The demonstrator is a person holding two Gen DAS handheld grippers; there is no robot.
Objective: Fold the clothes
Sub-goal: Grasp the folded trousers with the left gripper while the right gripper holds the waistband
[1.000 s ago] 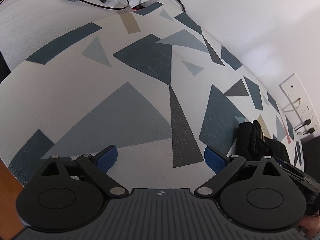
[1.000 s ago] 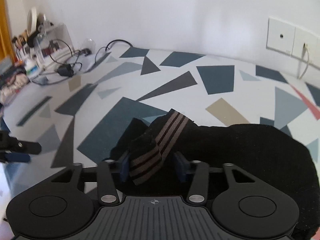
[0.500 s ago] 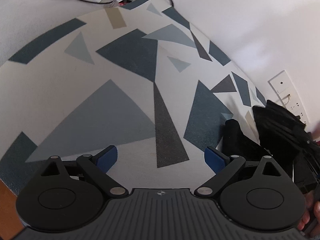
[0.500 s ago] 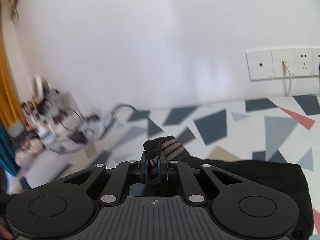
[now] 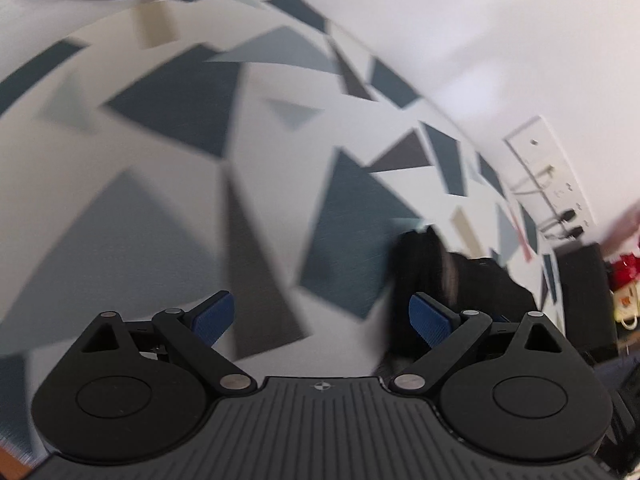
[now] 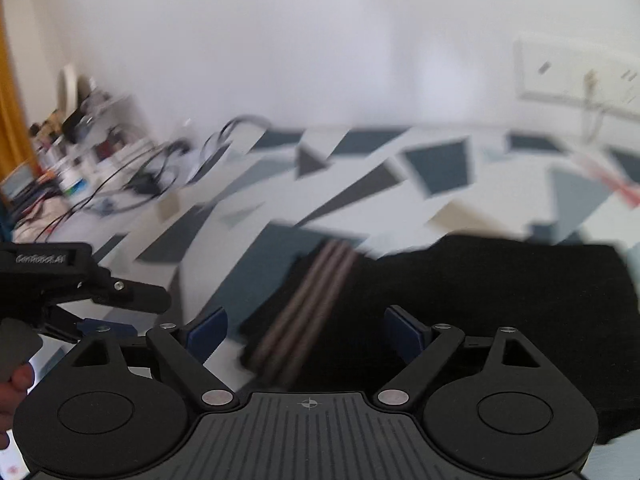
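Note:
A black garment [image 6: 500,300] lies bunched on the triangle-patterned tablecloth [image 6: 440,168]. Its cuff [image 6: 312,300], with brown stripes, lies stretched out below and between the fingers of my right gripper [image 6: 304,328]. Those jaws are opening wide and the pads do not press on the cloth. My left gripper [image 5: 320,312] is open over bare tablecloth [image 5: 160,200], with the garment's edge [image 5: 472,280] just behind its right finger. In the right wrist view the left gripper [image 6: 132,312] shows at the left edge, held by a hand [image 6: 16,380].
Cables and small clutter [image 6: 120,172] crowd the table's far left end. Wall sockets [image 6: 580,80] sit on the white wall behind the table. A black box [image 5: 584,300] stands to the right of the garment.
The right gripper shut on the striped cuff and lifted it, then opened; the cuff now lies back on the garment. The left gripper has slid right, closer to the garment.

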